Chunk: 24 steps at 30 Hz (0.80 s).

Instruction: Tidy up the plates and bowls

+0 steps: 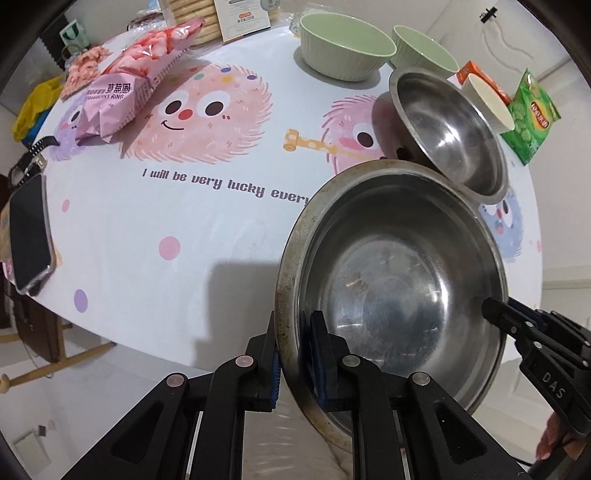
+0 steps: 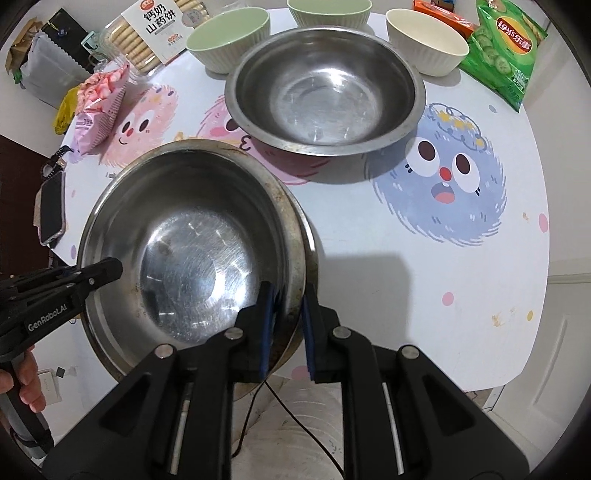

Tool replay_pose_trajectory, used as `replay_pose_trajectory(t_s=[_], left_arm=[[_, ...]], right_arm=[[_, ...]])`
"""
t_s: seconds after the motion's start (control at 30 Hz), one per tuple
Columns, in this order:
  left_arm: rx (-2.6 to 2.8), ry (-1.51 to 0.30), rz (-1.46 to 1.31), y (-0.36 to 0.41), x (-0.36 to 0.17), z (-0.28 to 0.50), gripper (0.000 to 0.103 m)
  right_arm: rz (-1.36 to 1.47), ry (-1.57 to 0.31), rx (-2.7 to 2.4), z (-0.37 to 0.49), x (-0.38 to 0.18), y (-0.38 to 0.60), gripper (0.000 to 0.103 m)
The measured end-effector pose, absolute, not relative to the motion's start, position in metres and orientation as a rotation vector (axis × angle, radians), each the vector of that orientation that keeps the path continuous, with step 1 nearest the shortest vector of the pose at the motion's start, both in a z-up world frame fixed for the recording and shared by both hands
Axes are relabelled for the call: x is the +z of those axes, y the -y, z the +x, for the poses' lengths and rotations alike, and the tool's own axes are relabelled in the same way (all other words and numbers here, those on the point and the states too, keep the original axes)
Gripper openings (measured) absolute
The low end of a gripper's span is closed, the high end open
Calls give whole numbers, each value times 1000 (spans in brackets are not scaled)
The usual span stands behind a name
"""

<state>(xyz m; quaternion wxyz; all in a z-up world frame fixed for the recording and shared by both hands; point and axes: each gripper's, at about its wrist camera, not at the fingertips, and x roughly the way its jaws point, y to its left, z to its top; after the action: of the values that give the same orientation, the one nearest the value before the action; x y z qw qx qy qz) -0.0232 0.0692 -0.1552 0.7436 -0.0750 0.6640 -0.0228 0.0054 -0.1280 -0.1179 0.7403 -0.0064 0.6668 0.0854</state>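
Both grippers hold one large steel bowl [image 1: 399,280] above the table's near edge. My left gripper [image 1: 293,354] is shut on its left rim; my right gripper [image 2: 286,321] is shut on its right rim, with the bowl [image 2: 192,254] to its left. Each gripper shows in the other's view, the right one [image 1: 495,310] and the left one [image 2: 110,269]. A second steel bowl [image 2: 325,92] sits on the table behind, also in the left wrist view [image 1: 447,133]. Two green bowls [image 1: 343,48] [image 1: 424,51] and a white bowl [image 2: 424,40] stand at the back.
The round table has a cartoon cloth [image 1: 207,229]. A pink snack bag [image 1: 129,85], a biscuit pack [image 2: 147,33] and a green chips bag [image 2: 506,44] lie near the back. A phone [image 1: 29,232] lies at the left edge. A cable [image 2: 280,406] hangs below.
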Motion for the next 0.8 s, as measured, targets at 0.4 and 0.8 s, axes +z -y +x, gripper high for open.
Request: replay_pose_trajectory(t_s=[0.4,0.8], left_arm=[[-21,-1477,-125,-71,-168,-22,36],[-67,-1348,-211,-88,-129,-4,88]], right_arm=[[-58,-1499,152,4,-125,129,17],[-14,-1419,133,3,-88,149,55]])
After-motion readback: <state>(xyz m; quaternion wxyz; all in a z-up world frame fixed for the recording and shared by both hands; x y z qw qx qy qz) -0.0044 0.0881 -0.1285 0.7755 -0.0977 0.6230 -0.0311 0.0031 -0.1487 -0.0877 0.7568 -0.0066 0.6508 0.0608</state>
